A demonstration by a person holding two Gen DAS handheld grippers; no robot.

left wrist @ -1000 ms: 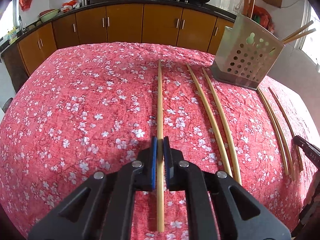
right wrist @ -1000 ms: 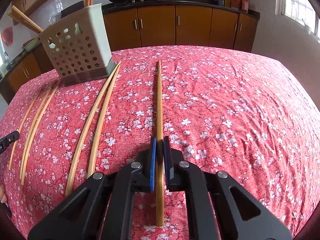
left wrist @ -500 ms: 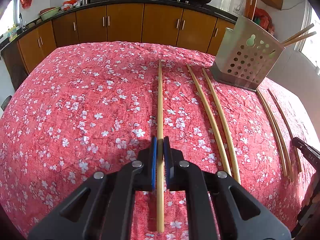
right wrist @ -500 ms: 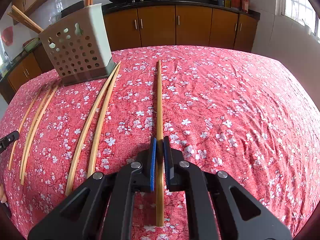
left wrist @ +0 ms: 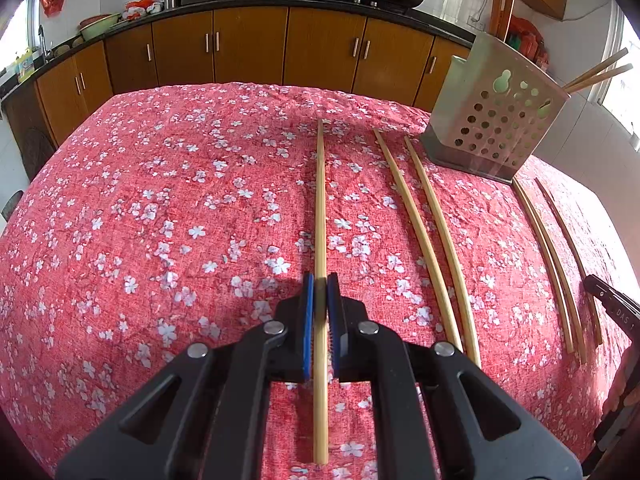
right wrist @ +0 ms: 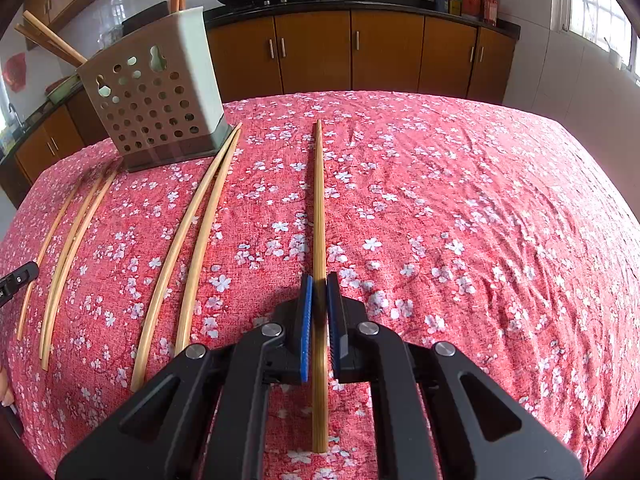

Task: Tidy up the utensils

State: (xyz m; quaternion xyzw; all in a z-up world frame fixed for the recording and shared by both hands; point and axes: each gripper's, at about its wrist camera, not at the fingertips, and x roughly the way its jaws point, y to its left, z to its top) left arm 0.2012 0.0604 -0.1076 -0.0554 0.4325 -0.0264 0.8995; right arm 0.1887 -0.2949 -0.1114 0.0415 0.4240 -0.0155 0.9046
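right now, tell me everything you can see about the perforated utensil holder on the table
The utensil holder is a boxy metal-looking caddy, dull grey, its wide face punched with rows of round holes and a few gourd-shaped cutouts near the top. It sits on a darker base on the red floral tablecloth, near the far edge. Wooden chopsticks already stand in it, leaning out over the rim. A loose pair lies on the cloth with its far tips right at the base; contact is unclear. Neither gripper touches it.
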